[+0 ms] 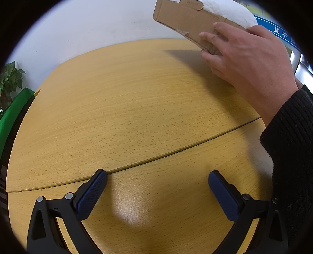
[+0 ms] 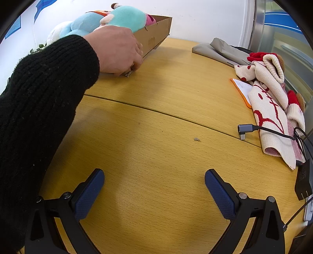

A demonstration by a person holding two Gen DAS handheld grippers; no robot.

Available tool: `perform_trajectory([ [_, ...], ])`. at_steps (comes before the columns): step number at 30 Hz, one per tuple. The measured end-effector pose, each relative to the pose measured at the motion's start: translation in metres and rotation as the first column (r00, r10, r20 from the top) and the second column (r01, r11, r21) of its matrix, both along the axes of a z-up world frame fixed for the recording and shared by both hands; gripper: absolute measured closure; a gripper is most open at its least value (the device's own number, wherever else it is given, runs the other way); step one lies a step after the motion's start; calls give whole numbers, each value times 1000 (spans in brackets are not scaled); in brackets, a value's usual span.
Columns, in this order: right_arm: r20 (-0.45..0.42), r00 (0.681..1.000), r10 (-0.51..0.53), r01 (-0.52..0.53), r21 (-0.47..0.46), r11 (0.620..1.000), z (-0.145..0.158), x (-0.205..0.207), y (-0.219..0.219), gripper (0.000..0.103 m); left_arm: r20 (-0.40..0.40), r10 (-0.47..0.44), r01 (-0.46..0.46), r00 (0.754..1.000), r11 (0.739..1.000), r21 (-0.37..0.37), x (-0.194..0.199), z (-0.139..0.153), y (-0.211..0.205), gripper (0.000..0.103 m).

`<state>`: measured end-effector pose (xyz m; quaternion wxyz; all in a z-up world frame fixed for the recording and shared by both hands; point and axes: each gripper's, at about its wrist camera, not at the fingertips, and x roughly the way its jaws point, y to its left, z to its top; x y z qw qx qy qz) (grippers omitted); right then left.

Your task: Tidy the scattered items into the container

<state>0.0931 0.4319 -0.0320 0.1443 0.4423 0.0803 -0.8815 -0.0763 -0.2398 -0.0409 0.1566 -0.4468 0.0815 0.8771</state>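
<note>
Cardboard box (image 2: 154, 37), filled with plush toys (image 2: 109, 20), is held by a bare hand (image 2: 119, 50) in the upper left of the right view; tidying seems nearly finished. Both grippers, left (image 1: 157, 182) and right (image 2: 154, 182), hover with fingers apart and empty. Next, the box is probably to be set down. The wooden desk (image 2: 156, 127) carries knitted socks (image 2: 272, 101) and a cable (image 2: 254, 130) at right, by a white wall.

- In the left wrist view, the cardboard box (image 1: 185, 21) is cut off by the top edge, and its near corner is covered by a bare hand (image 1: 248, 64).
- Only a white plush (image 1: 230, 11) is seen above the box wall; the inside is hidden.
- The blue sign (image 1: 279, 32) at the upper right is cut off, and its characters cannot be read fully.
- In the right wrist view, the black cable (image 2: 277, 132) is cut off at the right edge.
- The paper (image 2: 242, 87) is partly hidden under the knitted cloth (image 2: 272, 109).
- The grey speck (image 2: 196, 139) on the table (image 2: 156, 156) is too small to be identified.
</note>
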Motion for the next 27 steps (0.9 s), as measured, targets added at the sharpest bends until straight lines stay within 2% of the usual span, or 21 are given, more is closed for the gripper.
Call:
perform_trajectory([
  [27, 0, 1000, 9, -9, -1, 1000, 0, 1, 1, 0, 0, -1, 1, 1000, 1000, 0, 0, 1, 1, 0],
])
